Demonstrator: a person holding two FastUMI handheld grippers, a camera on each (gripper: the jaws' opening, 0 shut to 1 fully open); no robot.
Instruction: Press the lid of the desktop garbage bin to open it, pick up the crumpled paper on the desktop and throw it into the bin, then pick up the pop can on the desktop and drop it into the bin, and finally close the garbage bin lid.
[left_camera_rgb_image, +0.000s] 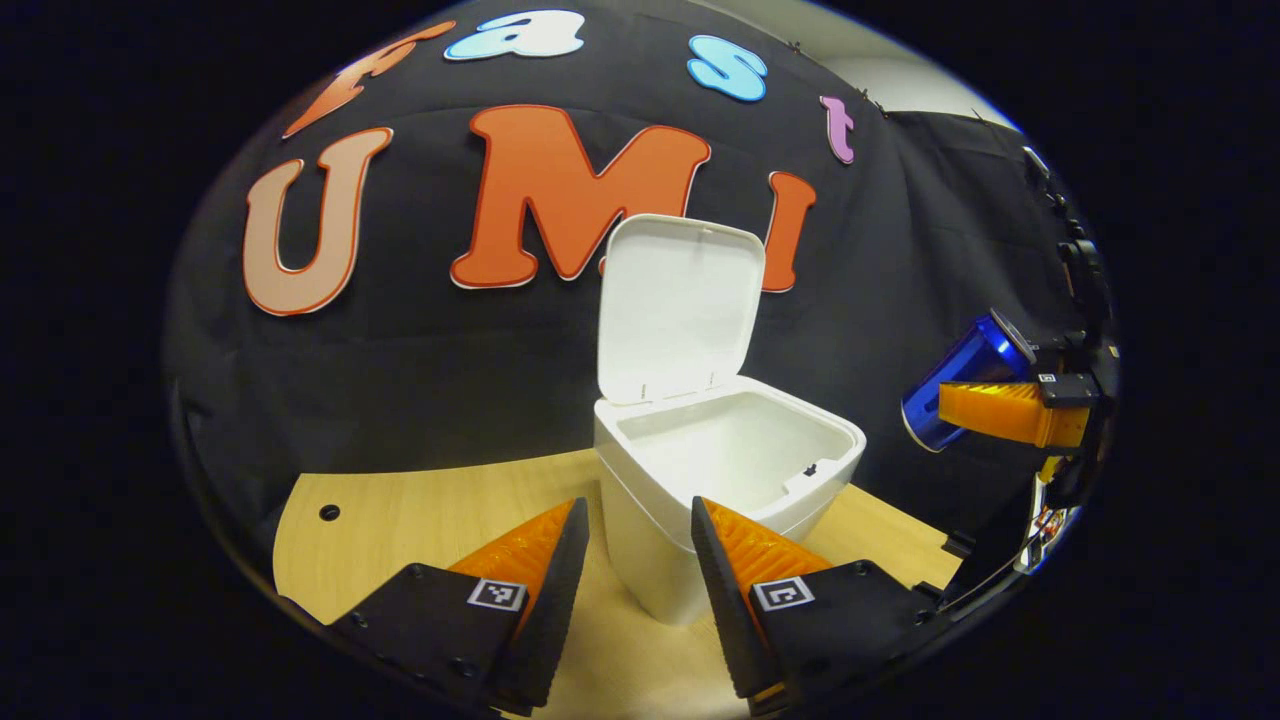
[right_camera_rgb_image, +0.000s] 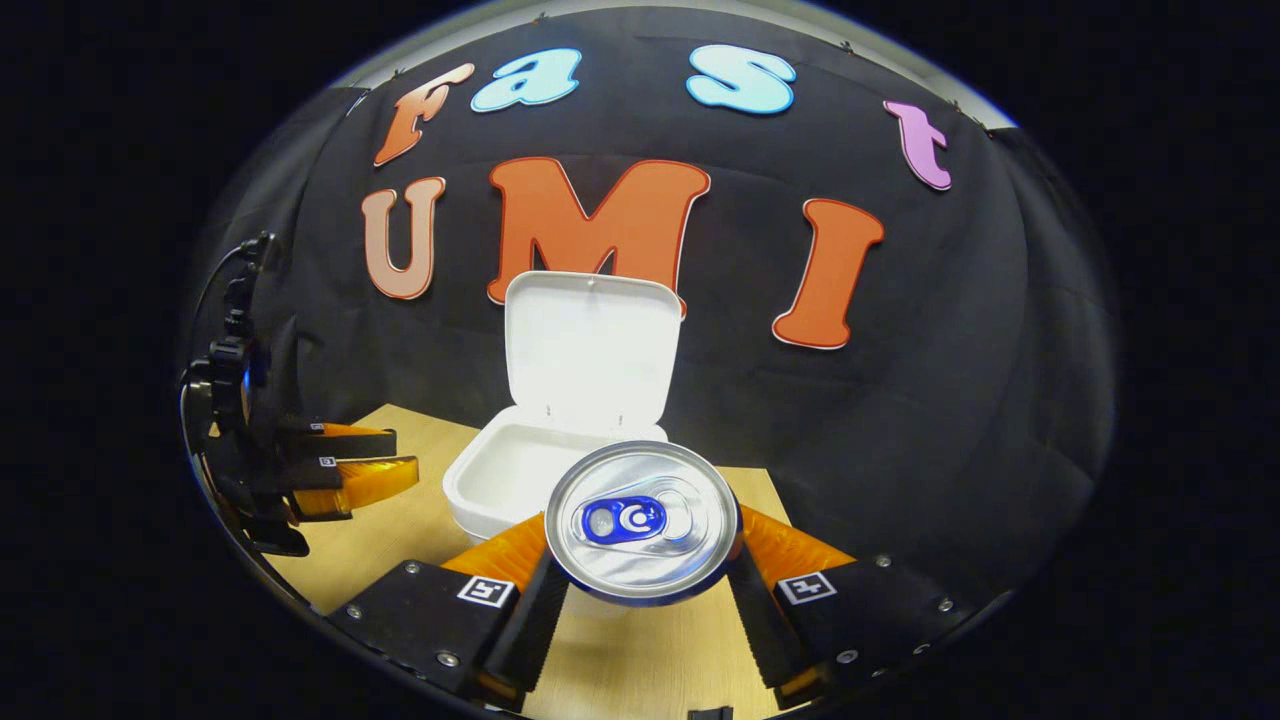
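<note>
Right gripper view: our right gripper (right_camera_rgb_image: 640, 585) fingers clamp the blue aluminium pop can (right_camera_rgb_image: 640, 520), raised beside the open white plastic bin (left_camera_rgb_image: 725, 470). Releasing short of the bin's rim would bounce it out. Left gripper (left_camera_rgb_image: 640, 560) gapes empty before the bin.

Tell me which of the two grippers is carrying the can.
The right gripper: its fingers clamp the blue pop can, also seen at. The left gripper is open, holding nothing, near the bin.
</note>
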